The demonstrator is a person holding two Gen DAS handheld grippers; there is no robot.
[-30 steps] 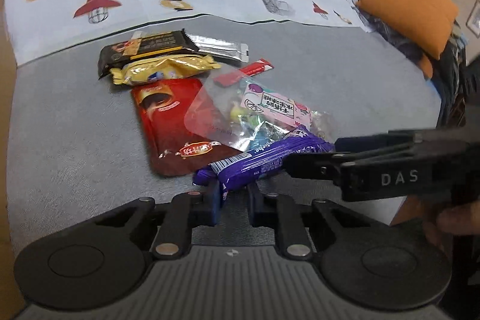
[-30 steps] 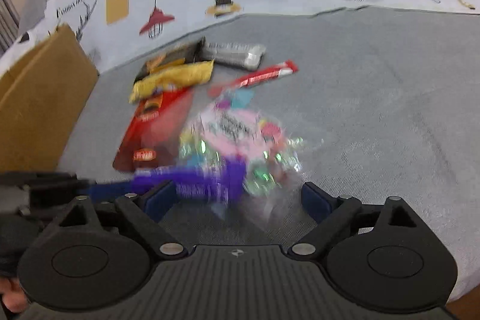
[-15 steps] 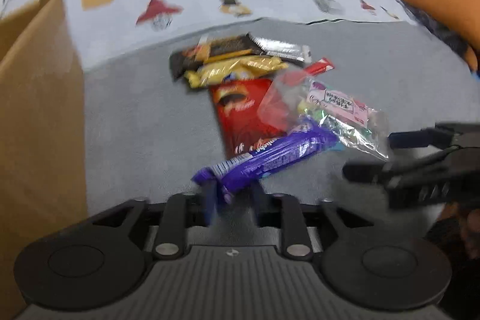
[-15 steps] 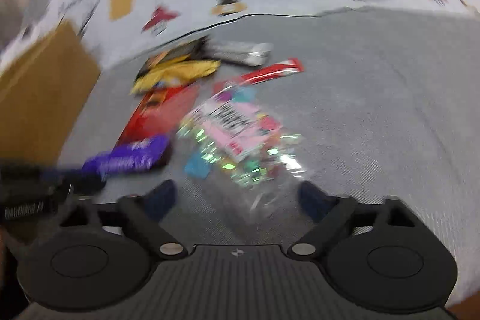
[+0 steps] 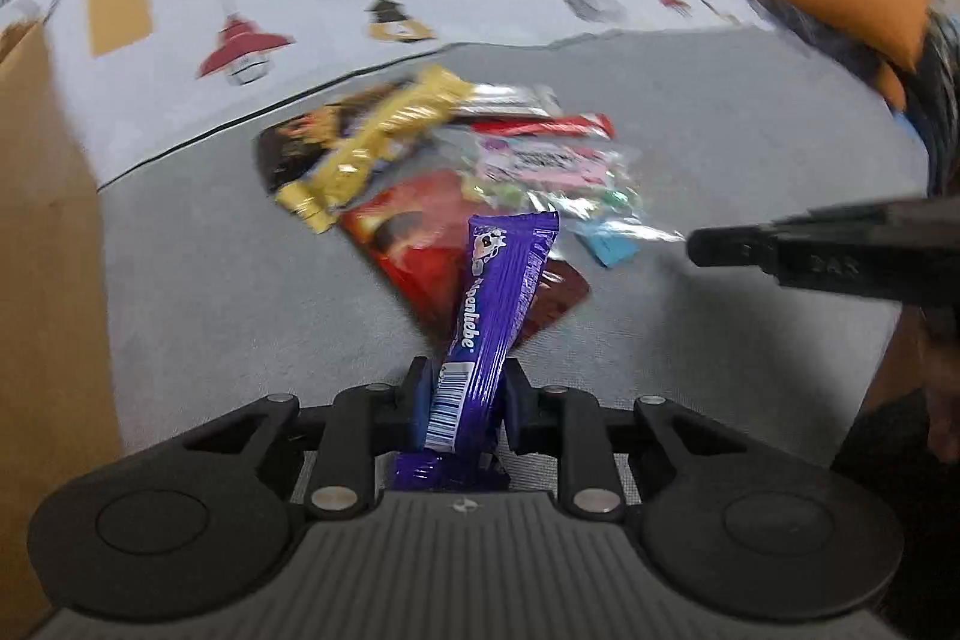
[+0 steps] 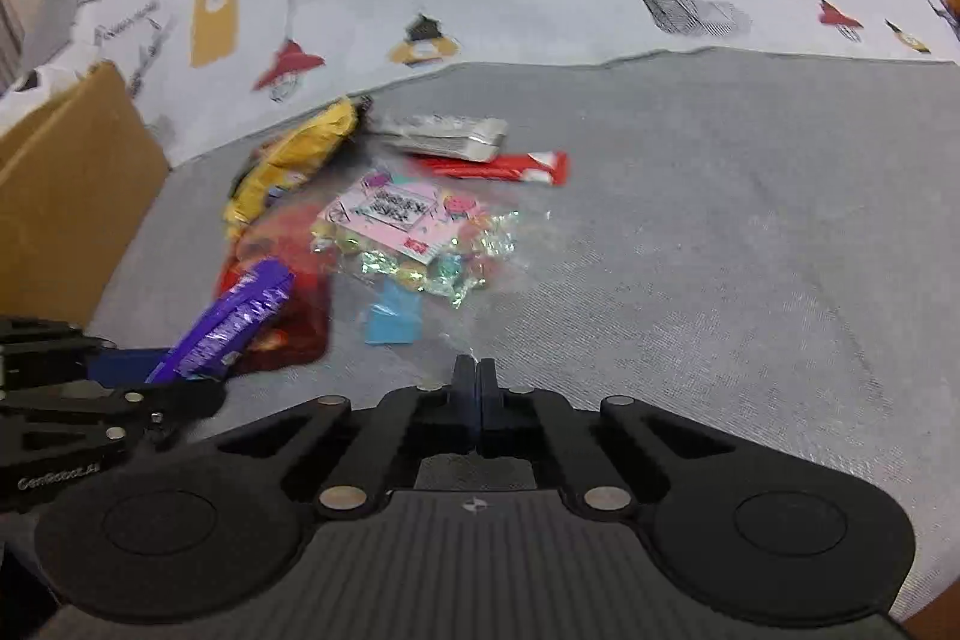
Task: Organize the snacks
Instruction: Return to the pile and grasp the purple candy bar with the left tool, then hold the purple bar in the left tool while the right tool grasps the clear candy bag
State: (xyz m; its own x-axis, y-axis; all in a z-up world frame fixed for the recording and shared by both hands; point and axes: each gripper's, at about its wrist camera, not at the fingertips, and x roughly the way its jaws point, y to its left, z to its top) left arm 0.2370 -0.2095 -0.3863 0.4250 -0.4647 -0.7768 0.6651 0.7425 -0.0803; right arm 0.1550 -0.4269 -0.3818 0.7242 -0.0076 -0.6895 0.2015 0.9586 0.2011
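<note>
While left gripper clamps purple bar lengthwise, pointing away, right gripper shut, empty.

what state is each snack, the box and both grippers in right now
left gripper: closed on the purple bar, jaws just closed further
purple bar: held, sticking up off the grey cover
right gripper: shut, just closed, corner of the candy bag at its tips
candy bag: lying flat
red pouch: lying flat
yellow pack: lying flat
cardboard box: standing left of the snacks
</note>
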